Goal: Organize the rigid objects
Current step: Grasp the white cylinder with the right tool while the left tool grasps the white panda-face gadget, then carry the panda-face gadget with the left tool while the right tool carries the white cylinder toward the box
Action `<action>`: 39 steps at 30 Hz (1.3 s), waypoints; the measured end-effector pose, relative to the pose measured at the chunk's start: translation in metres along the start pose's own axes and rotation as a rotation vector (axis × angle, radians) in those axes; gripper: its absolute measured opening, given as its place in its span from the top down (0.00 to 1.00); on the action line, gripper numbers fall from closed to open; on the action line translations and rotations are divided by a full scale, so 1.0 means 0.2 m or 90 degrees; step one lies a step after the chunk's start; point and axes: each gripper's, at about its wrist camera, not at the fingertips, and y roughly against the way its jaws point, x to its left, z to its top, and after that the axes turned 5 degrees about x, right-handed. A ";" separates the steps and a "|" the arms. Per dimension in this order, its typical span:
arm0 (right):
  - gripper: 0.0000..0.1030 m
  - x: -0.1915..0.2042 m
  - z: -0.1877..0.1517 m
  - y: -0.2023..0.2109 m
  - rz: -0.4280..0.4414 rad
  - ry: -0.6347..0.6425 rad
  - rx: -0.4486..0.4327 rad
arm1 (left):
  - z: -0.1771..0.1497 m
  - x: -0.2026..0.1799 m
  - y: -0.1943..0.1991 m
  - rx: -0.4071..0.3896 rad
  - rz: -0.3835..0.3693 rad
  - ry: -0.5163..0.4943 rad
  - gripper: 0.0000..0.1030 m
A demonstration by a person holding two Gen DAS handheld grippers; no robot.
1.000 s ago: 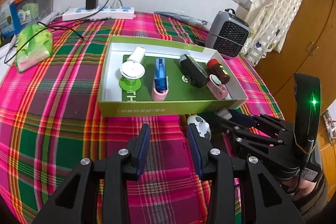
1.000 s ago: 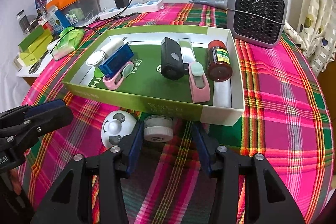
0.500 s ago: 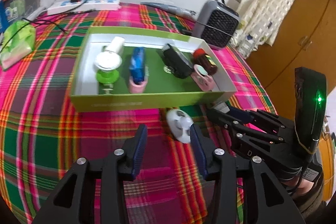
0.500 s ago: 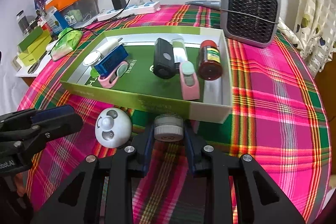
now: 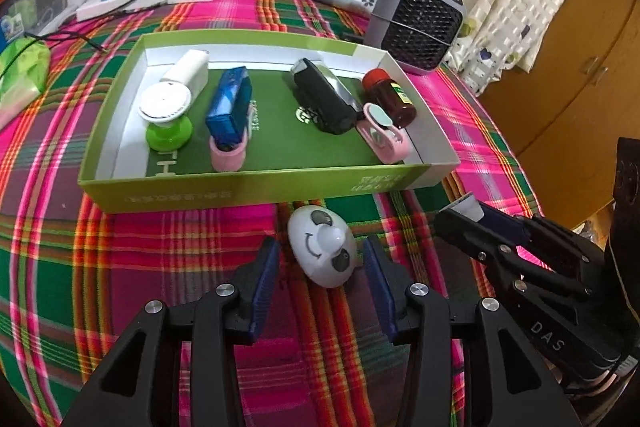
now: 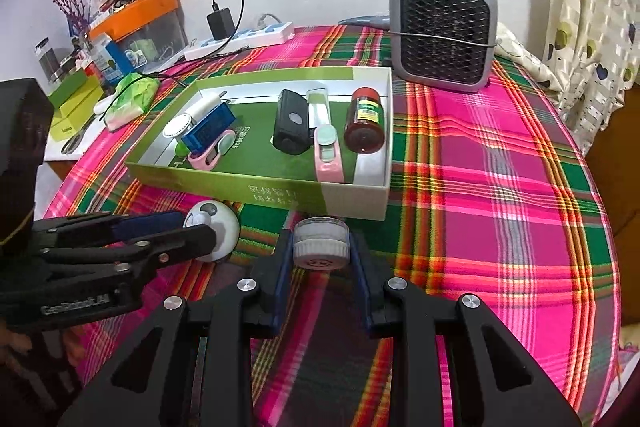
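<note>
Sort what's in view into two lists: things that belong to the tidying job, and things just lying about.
Part of the job:
- green box, holding sorted items
- white jar, clamped in the right hand-held gripper
- white panda-face toy, between the open left hand-held gripper's fingers

Just lying about:
- grey heater
- power strip
- green tissue pack

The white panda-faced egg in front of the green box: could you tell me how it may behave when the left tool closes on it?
The panda-faced egg looks rounded and glossy, so it may slip or squirt out from between the open left tool. Lying on the tablecloth, it could probably roll if nudged.
</note>
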 end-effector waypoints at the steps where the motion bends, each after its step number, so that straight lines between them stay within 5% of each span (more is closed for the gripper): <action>1: 0.72 0.00 0.00 0.00 0.001 -0.002 -0.001 | 0.00 0.00 0.00 -0.003 0.004 0.004 0.59; 11: 0.72 -0.02 -0.01 0.00 0.013 -0.004 0.000 | 0.01 0.01 -0.01 -0.015 -0.001 0.031 0.59; 21: 0.72 -0.02 -0.01 -0.01 0.013 -0.003 0.002 | 0.00 -0.01 0.01 -0.027 0.003 0.015 0.74; 39: 0.72 -0.01 -0.03 0.03 0.000 0.004 -0.004 | -0.06 -0.09 0.11 -0.069 0.032 -0.035 0.75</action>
